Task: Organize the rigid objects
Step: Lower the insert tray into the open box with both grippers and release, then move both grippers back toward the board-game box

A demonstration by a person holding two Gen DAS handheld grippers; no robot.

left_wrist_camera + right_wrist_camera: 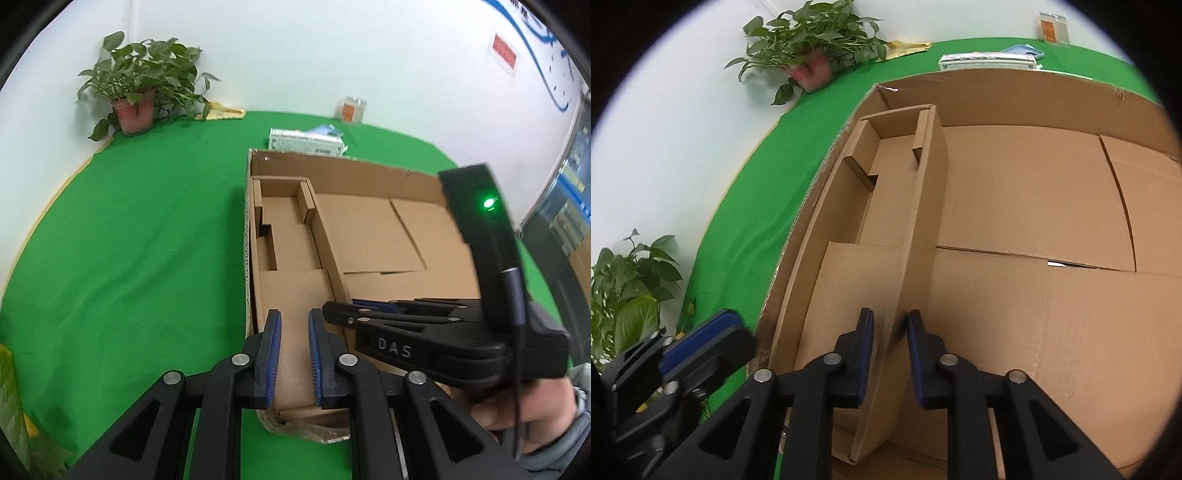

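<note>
Entry: large cardboard box [369, 177], open-topped, on the green table cover [129, 240]; all places below are given from this box.

- Cardboard insert [886, 206]: inside the box, along its left wall, lying long-wise, with small pockets at its far end. We judge it placed or nearly so.
- Rest of the box floor, right of the insert: bare flaps, nothing stowed.
- White carton [306, 142]: outside, just beyond the far wall, not yet packed. A small clear container [352, 109] stands farther behind it.
- Potted plant [136, 92]: well off the far left corner.

We judge the task early; most remains.

- Left gripper [294, 354]: over the near left corner, pitched down, pads narrowly apart above the insert's near flap; we see no pinch.
- Right gripper [889, 350]: just right of the left one, pitched down, pads straddling the insert's right wall with a slight gap, not visibly clamping.
</note>
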